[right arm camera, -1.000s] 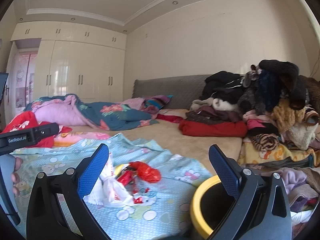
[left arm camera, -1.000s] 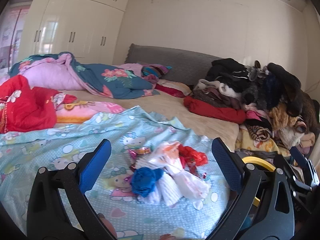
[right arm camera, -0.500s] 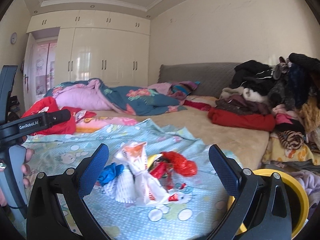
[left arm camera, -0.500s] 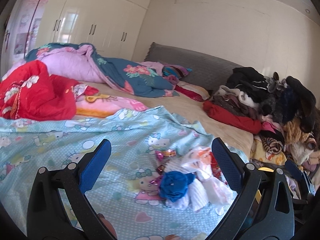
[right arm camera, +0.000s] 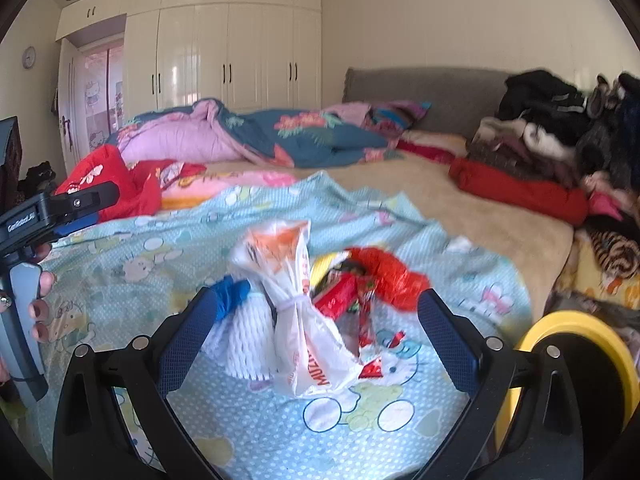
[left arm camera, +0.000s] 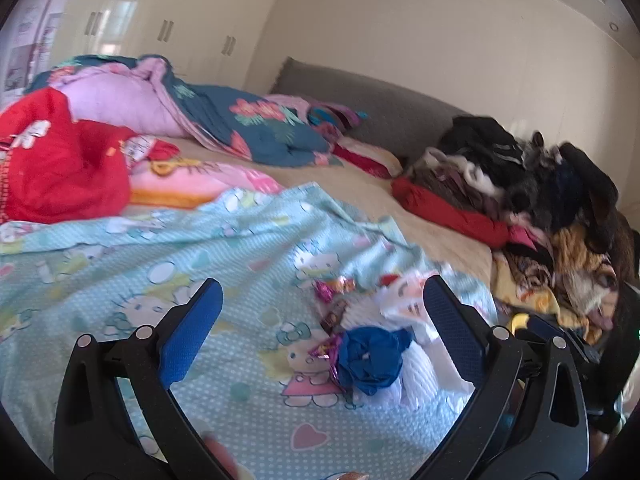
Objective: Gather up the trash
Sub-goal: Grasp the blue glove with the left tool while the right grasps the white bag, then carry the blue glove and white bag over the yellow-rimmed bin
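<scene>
1. Trash sits in a small pile on the light blue cartoon-print bed sheet [right arm camera: 120, 264]: a crumpled blue wrapper [left arm camera: 370, 354], white foam netting [right arm camera: 244, 344], a tied white plastic bag [right arm camera: 296, 312] and red shiny wrappers [right arm camera: 384, 276].
2. Left gripper [left arm camera: 318, 326] is wide open and holds nothing.
3. Right gripper [right arm camera: 316, 324] is wide open too, empty, with the bag between its fingers.
4. Pinching the bag at its tied knot looks best, then dropping it into the yellow-rimmed black bin [right arm camera: 576, 344] on the right.

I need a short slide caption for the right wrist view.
Open right gripper facing a knotted white plastic bag and red wrappers on the cartoon-print bedsheet, yellow-rimmed bin alongside.
</scene>
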`<state>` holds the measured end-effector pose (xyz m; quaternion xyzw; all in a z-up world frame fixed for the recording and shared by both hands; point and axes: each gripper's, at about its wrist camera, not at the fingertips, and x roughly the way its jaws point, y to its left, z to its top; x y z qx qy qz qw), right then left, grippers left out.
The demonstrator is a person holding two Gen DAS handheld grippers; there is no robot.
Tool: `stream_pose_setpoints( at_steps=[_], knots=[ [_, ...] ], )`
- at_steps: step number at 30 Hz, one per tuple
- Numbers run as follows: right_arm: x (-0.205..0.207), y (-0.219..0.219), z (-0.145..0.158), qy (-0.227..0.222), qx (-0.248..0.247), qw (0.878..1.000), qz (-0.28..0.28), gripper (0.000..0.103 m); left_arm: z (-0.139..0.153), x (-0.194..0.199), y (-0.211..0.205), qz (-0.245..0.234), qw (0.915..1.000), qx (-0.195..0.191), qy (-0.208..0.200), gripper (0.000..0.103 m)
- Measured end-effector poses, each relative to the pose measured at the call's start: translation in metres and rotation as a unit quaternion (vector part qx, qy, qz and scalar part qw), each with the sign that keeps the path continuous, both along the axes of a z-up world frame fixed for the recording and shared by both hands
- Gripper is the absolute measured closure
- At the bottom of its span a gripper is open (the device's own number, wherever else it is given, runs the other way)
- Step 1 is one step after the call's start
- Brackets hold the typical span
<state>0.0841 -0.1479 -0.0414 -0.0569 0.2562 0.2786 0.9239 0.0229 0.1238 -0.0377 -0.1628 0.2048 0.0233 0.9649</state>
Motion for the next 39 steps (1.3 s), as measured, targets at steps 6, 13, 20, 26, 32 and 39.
stream_pose_setpoints(
  at_steps=[6,13,20,26,32,39],
  knots=[
    [0.011,0.004,-0.018,0.024,-0.024,0.999,0.023,0.006,-0.022,0.019,-0.012,-0.043,0.9985,-0.002,0.033,0.011],
    [0.019,0.012,-0.032,0.047,-0.036,0.997,0.050,0.007,-0.050,0.045,-0.023,-0.086,0.9924,-0.031,0.082,0.011],
    [0.035,0.018,-0.046,0.086,-0.045,0.994,0.053,0.034,-0.071,0.061,-0.030,-0.128,0.9816,-0.077,0.119,0.013],
    [0.041,0.021,-0.056,0.115,-0.054,0.990,0.053,0.040,-0.082,0.070,-0.034,-0.136,0.9759,-0.095,0.141,0.025],
    [0.038,0.022,-0.059,0.117,-0.055,0.990,0.062,0.062,-0.083,0.071,-0.040,-0.137,0.9746,-0.091,0.152,0.048],
    [0.030,0.012,-0.041,0.095,-0.020,0.993,0.064,0.067,-0.075,0.066,-0.049,-0.116,0.9772,-0.067,0.165,0.085]
  ],
)
